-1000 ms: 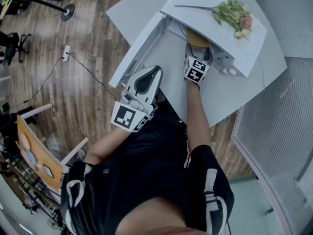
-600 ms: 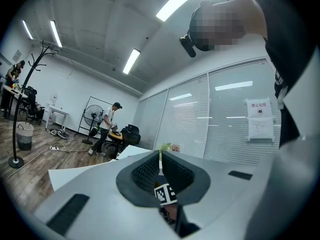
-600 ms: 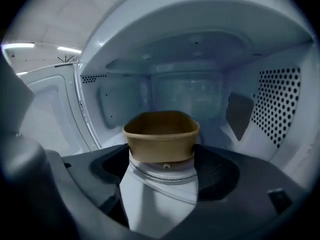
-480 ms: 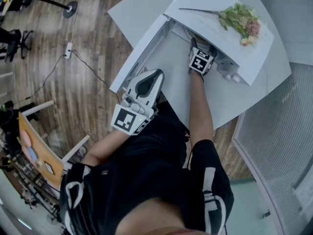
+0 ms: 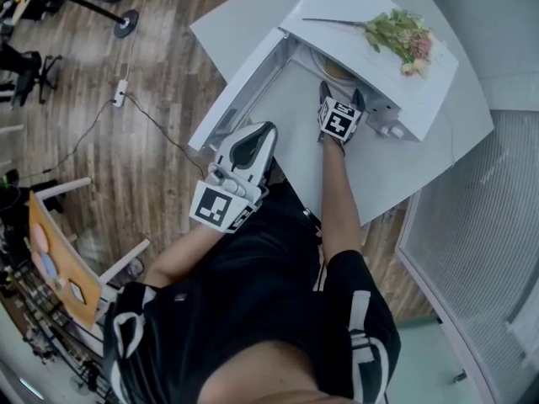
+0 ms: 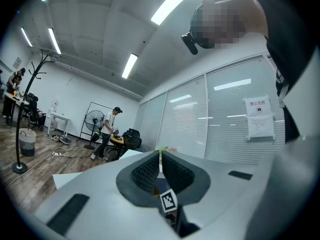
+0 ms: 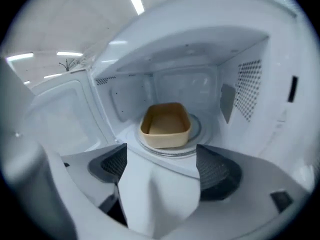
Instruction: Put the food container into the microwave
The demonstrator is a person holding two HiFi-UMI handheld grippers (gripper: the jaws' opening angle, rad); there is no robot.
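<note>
The tan food container (image 7: 166, 125) sits on the glass turntable (image 7: 196, 134) inside the white microwave (image 7: 240, 84). My right gripper (image 7: 160, 166) is just outside the microwave's mouth, open, with nothing between its fingers. In the head view the right gripper (image 5: 339, 118) points into the microwave (image 5: 354, 23), and a bit of the container (image 5: 337, 68) shows beyond it. My left gripper (image 5: 240, 171) is held back near my body, shut and empty; in its own view the left gripper (image 6: 160, 166) points up into the room.
The microwave door (image 5: 244, 78) stands open to the left. A bunch of flowers (image 5: 402, 32) lies on top of the microwave. The microwave stands on a white table (image 5: 396, 167). A cable (image 5: 126, 99) runs over the wooden floor. A person (image 6: 105, 129) stands far off.
My right gripper carried the container into the microwave, let go of it on the turntable, and has drawn back to the opening. The left gripper stayed put.
</note>
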